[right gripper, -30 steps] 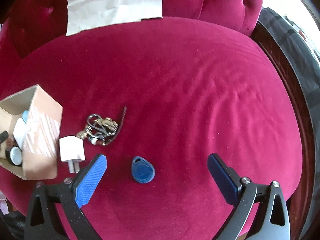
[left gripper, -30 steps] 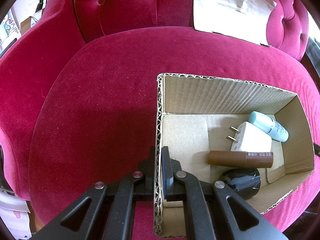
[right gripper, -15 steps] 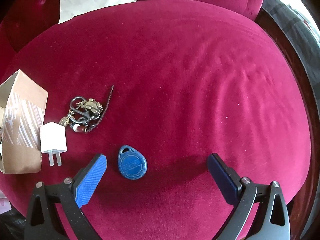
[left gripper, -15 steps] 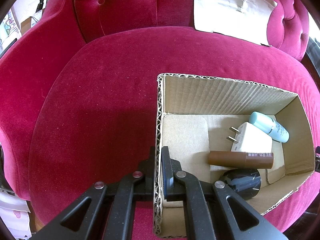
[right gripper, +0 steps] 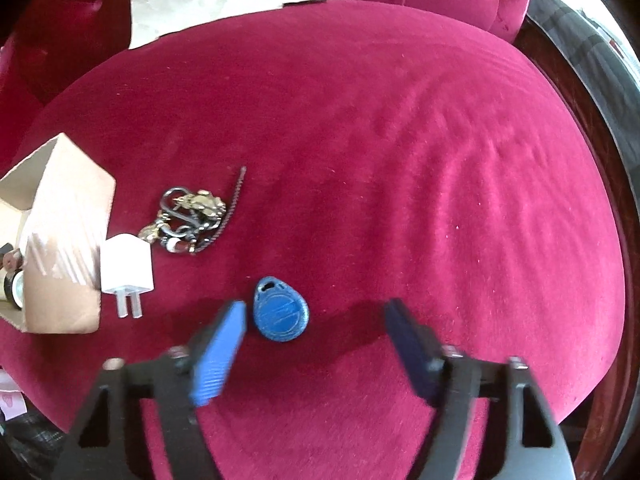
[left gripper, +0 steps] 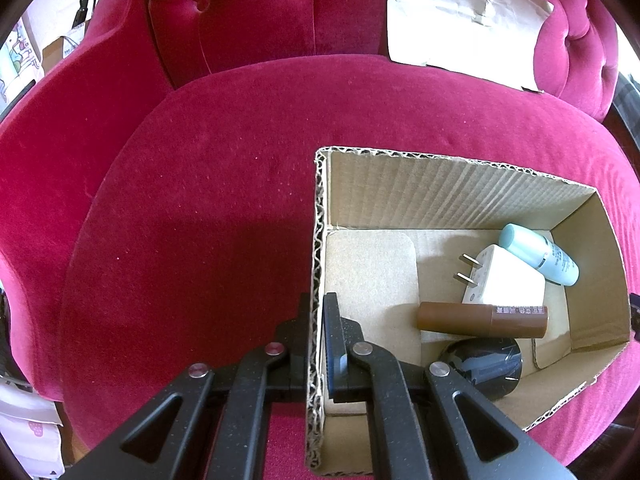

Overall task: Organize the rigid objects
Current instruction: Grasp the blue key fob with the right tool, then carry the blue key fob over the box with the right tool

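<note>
My left gripper point(left gripper: 318, 312) is shut on the near left wall of an open cardboard box point(left gripper: 460, 196) on the red velvet seat. Inside lie a white plug adapter point(left gripper: 504, 280), a brown tube point(left gripper: 480, 318), a pale blue bottle point(left gripper: 540, 254) and a black round object point(left gripper: 482, 368). In the right wrist view my right gripper point(right gripper: 316, 316) is open, with a blue key fob point(right gripper: 281, 314) on the seat between its fingers, close to the left finger point(right gripper: 220, 344). A white charger point(right gripper: 126, 268) and a bunch of keys point(right gripper: 192, 216) lie left of it, beside the box point(right gripper: 68, 248).
A sheet of pale paper point(left gripper: 464, 20) leans on the tufted backrest point(left gripper: 260, 8). The seat's dark wooden rim point(right gripper: 624, 208) runs along the right, with grey fabric beyond it.
My right gripper has moved down and forward over the blue key fob and its fingers have narrowed around it. The left gripper and box have not moved.
</note>
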Available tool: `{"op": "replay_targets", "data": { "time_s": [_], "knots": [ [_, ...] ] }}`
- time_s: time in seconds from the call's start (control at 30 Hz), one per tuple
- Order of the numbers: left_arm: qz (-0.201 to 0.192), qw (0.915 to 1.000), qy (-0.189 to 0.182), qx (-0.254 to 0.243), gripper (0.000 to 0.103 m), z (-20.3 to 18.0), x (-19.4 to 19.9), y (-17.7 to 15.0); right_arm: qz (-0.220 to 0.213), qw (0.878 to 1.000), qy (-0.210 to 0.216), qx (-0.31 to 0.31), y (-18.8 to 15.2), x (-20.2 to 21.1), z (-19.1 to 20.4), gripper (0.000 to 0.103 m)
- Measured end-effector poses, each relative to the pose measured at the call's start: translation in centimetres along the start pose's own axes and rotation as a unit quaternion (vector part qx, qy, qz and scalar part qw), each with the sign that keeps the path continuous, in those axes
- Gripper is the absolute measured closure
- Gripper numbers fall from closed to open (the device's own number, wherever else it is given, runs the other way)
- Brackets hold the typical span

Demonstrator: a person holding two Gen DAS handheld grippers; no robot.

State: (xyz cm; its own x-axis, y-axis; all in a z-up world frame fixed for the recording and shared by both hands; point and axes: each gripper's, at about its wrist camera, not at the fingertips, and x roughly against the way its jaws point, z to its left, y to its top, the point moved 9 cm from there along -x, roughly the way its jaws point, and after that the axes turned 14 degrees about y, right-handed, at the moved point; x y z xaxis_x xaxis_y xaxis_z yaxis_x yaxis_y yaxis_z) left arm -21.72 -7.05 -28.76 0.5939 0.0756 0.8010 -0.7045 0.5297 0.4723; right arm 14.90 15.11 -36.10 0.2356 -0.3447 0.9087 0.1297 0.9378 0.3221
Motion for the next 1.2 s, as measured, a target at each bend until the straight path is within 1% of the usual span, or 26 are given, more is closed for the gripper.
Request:
{"op": "replay_targets", "data": {
  "time_s": [0.03, 0.07, 0.5, 0.57, 0.6, 0.7, 0.87, 0.9, 1.07, 1.2],
  "knots": [
    [0.000, 1.0000, 0.001, 0.000, 0.098, -0.7, 0.0, -0.2, -0.004, 1.000, 0.001, 0.004, 0.1, 0.3, 0.2, 0.070],
    [-0.001, 1.0000, 0.001, 0.000, 0.098, -0.8, 0.0, -0.3, -0.007, 1.000, 0.000, 0.009, 0.1, 0.4, 0.4, 0.075],
    [-0.001, 1.0000, 0.001, -0.001, 0.098, -0.9, -0.1, -0.3, -0.025, 1.000, -0.003, 0.001, 1.1, 1.6, 1.1, 0.075],
    [-0.001, 1.0000, 0.001, -0.001, 0.098, -0.9, -0.1, -0.4, -0.030, 1.000, -0.003, 0.004, 3.3, 2.4, 0.4, 0.075],
    [-0.001, 1.0000, 0.001, -0.001, 0.098, -0.8, -0.1, -0.4, -0.032, 0.999, -0.003, 0.004, 3.7, 2.4, 0.4, 0.075],
    [-0.001, 1.0000, 0.001, -0.001, 0.098, -0.9, -0.1, -0.4, -0.033, 0.999, 0.000, 0.004, 3.6, 2.9, 0.5, 0.075],
    [0.000, 1.0000, 0.001, -0.001, 0.098, -0.9, -0.1, -0.4, -0.040, 0.999, -0.005, 0.009, 4.6, 3.3, 1.0, 0.075],
    [-0.001, 1.0000, 0.001, -0.001, 0.098, -1.0, -0.1, -0.3, -0.042, 0.999, -0.006, 0.010, 4.2, 3.2, 1.6, 0.075],
    [-0.001, 1.0000, 0.001, -0.002, 0.098, -0.9, 0.1, -0.5, -0.048, 0.999, -0.005, 0.019, 4.3, 3.7, 2.0, 0.075],
    [-0.001, 1.0000, 0.001, -0.002, 0.098, -0.9, 0.0, -0.5, -0.060, 0.998, -0.003, 0.027, 4.7, 4.4, 3.3, 0.075]
  ]
}}
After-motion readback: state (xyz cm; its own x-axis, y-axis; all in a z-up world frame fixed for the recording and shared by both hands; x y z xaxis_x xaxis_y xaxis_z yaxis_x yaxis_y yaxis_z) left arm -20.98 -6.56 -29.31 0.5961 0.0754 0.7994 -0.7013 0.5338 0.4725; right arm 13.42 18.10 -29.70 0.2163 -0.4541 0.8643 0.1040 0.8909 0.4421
